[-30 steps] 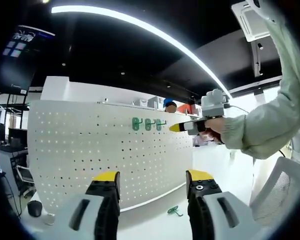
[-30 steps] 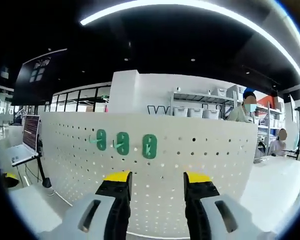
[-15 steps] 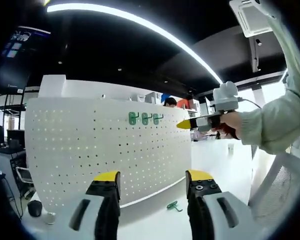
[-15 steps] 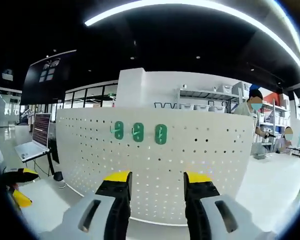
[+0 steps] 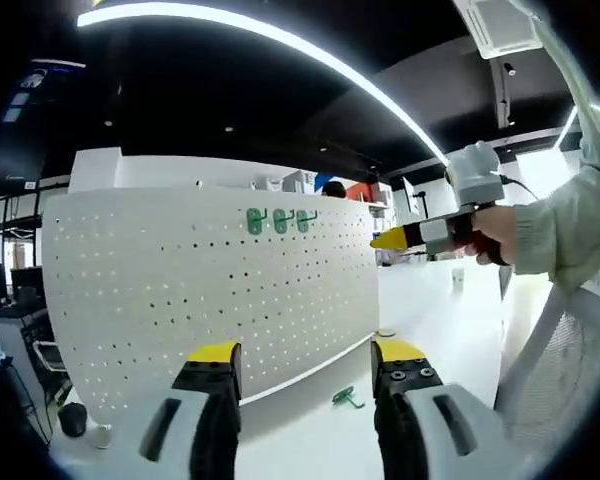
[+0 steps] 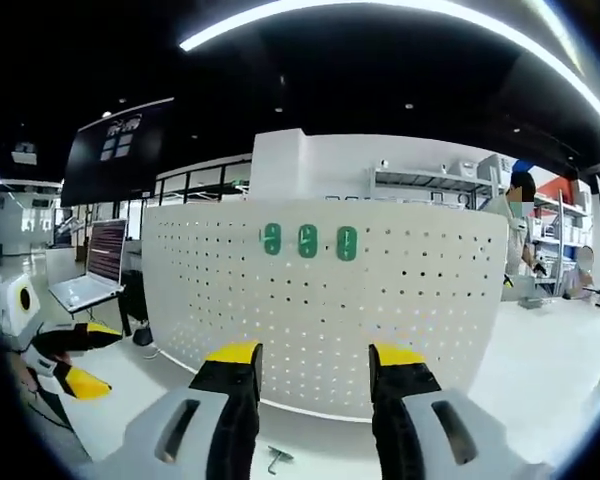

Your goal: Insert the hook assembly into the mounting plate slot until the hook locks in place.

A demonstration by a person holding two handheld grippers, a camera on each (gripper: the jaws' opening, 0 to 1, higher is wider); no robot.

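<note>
We see a dark ceiling crossed by a long curved light strip [image 5: 280, 45], running from ten o'clock to three o'clock in the left gripper view, with an air vent [image 5: 495, 25] at one o'clock. In the right gripper view a dark screen [image 6: 115, 145] hangs at ten o'clock, above a laptop [image 6: 95, 270] at nine o'clock. A white wall [image 6: 320, 165] stands at centre, with shelves [image 6: 430, 180] of boxes at two o'clock. The white table [image 6: 540, 350] spreads toward four o'clock. A mesh chair [image 5: 555, 360] sits at four o'clock in the left gripper view.
</note>
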